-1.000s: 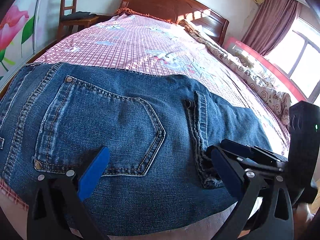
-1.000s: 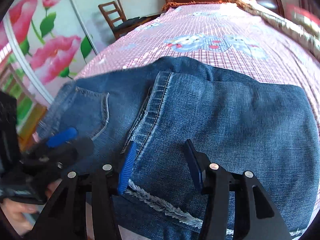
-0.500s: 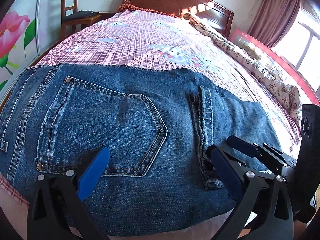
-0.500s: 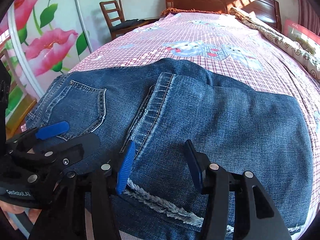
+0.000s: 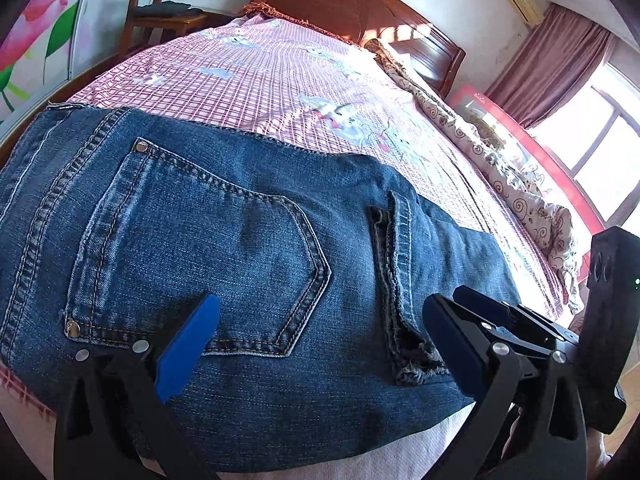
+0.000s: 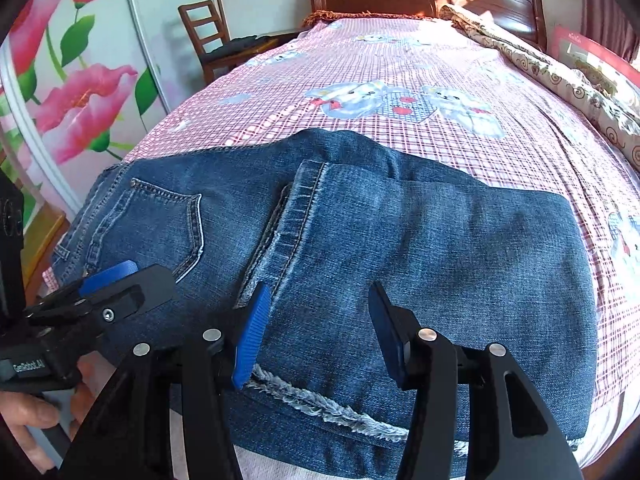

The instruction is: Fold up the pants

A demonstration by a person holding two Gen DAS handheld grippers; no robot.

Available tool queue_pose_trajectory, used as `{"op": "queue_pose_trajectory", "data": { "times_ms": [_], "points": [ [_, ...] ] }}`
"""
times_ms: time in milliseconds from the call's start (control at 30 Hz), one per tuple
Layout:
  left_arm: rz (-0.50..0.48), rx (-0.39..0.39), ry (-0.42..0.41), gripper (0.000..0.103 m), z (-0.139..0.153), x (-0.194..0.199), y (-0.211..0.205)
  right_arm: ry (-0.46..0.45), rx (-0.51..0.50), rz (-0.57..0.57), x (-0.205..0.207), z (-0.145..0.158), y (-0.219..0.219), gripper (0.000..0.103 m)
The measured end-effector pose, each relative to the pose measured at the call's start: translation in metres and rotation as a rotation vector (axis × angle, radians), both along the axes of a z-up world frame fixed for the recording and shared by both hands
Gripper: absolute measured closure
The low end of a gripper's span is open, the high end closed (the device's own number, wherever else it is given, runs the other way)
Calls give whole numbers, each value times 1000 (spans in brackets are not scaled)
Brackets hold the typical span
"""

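Blue jeans (image 5: 248, 248) lie folded flat at the near end of the bed, back pocket (image 5: 200, 264) up. The leg ends with frayed hems (image 6: 320, 408) are folded over onto the seat part (image 6: 440, 264). My left gripper (image 5: 320, 344) is open and empty, just above the near edge of the jeans below the pocket. My right gripper (image 6: 316, 332) is open and empty above the folded leg, near the hem. Each gripper shows in the other's view: the right one (image 5: 520, 320) and the left one (image 6: 104, 292).
The bed has a pink checked sheet (image 6: 400, 60) and a wooden headboard (image 5: 352, 8). A rolled patterned quilt (image 5: 500, 152) lies along the right side. A wooden chair (image 6: 216, 40) stands at the left by a flowered wardrobe (image 6: 60, 80). A window (image 5: 600, 128) is right.
Both grippers have drawn back a little and tilted, and they stay open. The jeans have not moved.
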State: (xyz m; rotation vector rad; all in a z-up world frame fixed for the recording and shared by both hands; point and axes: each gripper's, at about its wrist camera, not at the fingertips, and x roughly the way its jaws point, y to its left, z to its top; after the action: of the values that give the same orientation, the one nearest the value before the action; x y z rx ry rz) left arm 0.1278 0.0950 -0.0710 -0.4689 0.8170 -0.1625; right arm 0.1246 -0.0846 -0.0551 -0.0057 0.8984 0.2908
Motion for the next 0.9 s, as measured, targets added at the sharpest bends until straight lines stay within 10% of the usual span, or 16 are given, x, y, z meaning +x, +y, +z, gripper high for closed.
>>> {"op": "queue_pose_trajectory", "data": {
  "times_ms": [233,300,400,667,900],
  "points": [
    [12,-78,-7,2,0,1,9,-36,60,-107,-3,10,-32,52],
    [20,-121,-12,2,0,0,15,2,80,-66,-2,5,-24,31],
    [55,-199,-12,2,6,-8,26,2,-135,33,-7,-18,9,24],
    [382,-539,-92,2,-7,-82,132,19,-79,23,-4,-20,1,23],
    [483,-627,-71,2,-26,-98,159,9,-83,21,-5,-19,2,23]
  ]
}}
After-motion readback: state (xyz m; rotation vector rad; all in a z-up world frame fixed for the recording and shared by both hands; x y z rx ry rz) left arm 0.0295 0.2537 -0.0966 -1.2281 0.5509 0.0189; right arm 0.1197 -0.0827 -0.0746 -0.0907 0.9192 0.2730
